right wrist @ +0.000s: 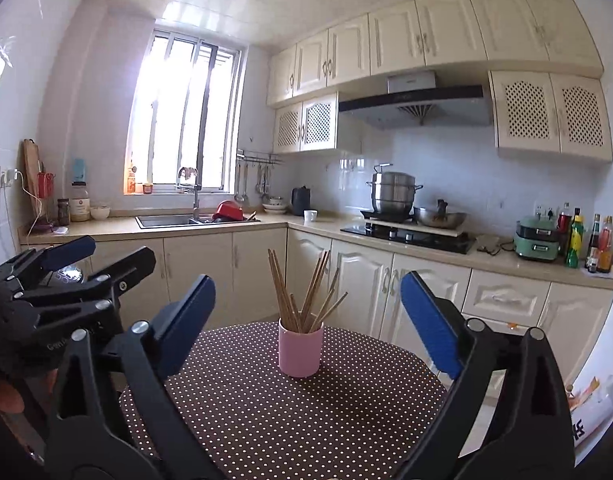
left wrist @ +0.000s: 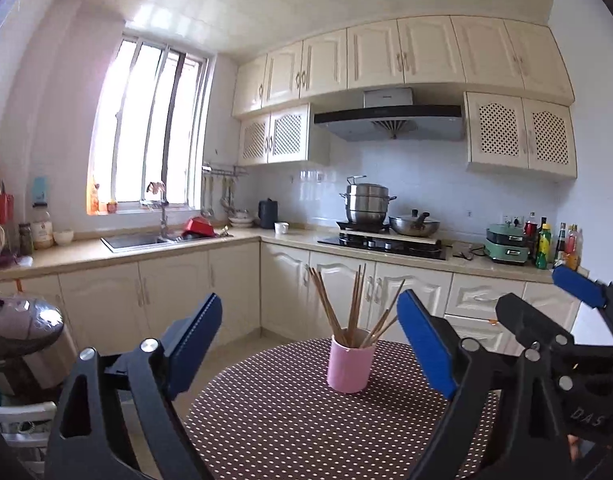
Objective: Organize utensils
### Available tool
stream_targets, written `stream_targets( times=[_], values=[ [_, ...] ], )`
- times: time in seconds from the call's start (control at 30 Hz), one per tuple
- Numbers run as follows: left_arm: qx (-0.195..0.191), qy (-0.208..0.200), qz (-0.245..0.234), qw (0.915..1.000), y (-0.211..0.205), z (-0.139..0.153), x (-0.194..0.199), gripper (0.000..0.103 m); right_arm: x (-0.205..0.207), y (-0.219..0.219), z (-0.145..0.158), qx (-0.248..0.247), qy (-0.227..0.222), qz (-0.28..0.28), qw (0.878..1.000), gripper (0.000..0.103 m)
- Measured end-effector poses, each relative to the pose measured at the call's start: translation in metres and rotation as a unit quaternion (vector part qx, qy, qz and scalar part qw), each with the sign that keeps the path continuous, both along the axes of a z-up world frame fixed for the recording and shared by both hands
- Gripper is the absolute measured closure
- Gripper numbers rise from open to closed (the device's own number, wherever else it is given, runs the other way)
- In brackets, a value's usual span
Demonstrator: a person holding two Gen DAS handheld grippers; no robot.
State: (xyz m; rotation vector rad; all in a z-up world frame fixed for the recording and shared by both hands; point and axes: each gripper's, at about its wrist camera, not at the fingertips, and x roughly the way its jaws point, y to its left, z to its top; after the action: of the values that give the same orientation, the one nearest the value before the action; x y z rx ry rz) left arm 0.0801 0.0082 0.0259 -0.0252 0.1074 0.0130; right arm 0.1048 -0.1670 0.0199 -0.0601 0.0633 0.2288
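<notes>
a pale pink cup [left wrist: 350,364] stands upright on a round brown table with white dots [left wrist: 290,420], ahead of and between the wide-open fingers of the left gripper [left wrist: 306,344] and right gripper [right wrist: 306,320]. brown wooden chopsticks [left wrist: 354,304] fan out of it. neither gripper holds anything.

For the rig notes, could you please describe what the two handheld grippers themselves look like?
Both match: the left gripper and right gripper have black plastic frames with triangular cut-outs, silver round pivot bolts, and two flat fingers faced with blue pads. White lettering shows on the bodies, only partly readable. No cables are visible.
</notes>
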Motion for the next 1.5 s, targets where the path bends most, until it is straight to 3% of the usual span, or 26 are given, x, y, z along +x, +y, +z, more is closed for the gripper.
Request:
stream_targets(
  times=[0.3, 0.77, 1.5],
  values=[
    [0.006, -0.022, 0.018, 0.9996, -0.001, 0.007, -0.016, 0.012, -0.016, -0.003, -0.003, -0.006, -0.019, -0.029, 0.999, 0.008],
    [0.018, -0.024, 0.003, 0.9995, -0.011, 0.012, -0.015, 0.012, -0.027, -0.008, -0.003, 0.003, -0.036, -0.034, 0.999, 0.007],
    [0.026, -0.031, 0.002, 0.9992, -0.017, 0.007, -0.017, 0.012, -0.027, -0.011, -0.008, 0.008, -0.031, -0.037, 0.999, 0.007]
  ],
)
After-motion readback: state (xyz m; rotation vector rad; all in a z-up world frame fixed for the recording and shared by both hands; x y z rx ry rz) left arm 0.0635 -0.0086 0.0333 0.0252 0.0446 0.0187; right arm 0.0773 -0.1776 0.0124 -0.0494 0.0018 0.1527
